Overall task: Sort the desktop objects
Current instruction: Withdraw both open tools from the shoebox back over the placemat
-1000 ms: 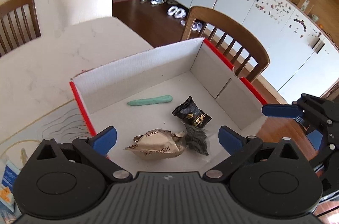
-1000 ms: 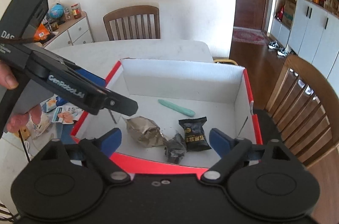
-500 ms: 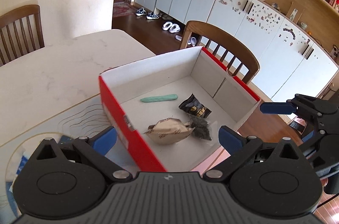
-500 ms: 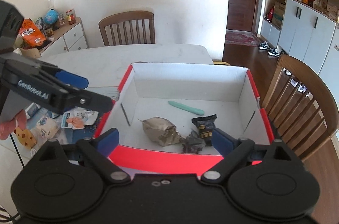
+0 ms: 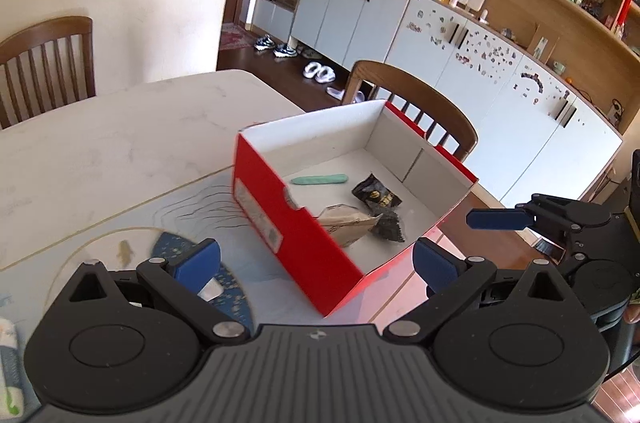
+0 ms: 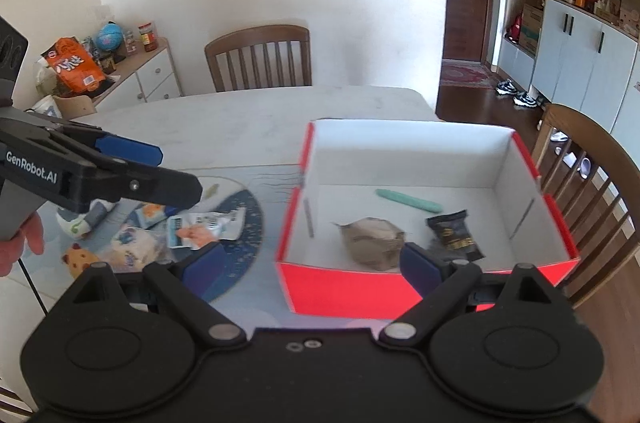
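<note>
Both tongs gape empty. Ahead of the left tongs (image 5: 316, 259) sits the red box (image 5: 288, 223); only the right tongs (image 6: 312, 259) view shows loose packets (image 6: 200, 227) to their left on the tabletop (image 6: 240, 119).

Bright daylight throughout; motion blur smears the red box (image 6: 344, 287) (lower centre), and fisheye bending curves the frame edges.
</note>
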Tool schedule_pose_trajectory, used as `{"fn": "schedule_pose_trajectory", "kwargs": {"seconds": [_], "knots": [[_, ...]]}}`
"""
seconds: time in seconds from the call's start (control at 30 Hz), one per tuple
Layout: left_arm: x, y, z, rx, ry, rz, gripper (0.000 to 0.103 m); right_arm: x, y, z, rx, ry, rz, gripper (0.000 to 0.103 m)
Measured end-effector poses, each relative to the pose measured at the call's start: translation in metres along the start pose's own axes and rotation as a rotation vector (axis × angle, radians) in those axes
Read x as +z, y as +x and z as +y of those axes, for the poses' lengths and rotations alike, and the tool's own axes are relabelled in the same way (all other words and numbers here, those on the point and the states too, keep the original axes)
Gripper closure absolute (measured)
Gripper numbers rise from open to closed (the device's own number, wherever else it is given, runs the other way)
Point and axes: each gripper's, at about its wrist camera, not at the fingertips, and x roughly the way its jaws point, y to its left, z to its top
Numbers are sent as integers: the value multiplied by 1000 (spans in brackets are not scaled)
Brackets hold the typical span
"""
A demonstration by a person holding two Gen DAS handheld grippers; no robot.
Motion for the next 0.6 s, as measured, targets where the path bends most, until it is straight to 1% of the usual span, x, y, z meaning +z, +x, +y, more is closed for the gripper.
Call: {"fn": "schedule_pose_trajectory", "kwargs": {"seconds": [0.07,0.4,0.6], "knots": [[-5,-9,8,-8,-10,-8,0,-1,-1,13,5,-5,-8,8],[-32,-46,52,24,-32,-48,0,-7,4,66,-2,-16,-34,7],[-51,-69,81,97,-39,-99,0,-16,8,104,28,-51,-32,7]]}}
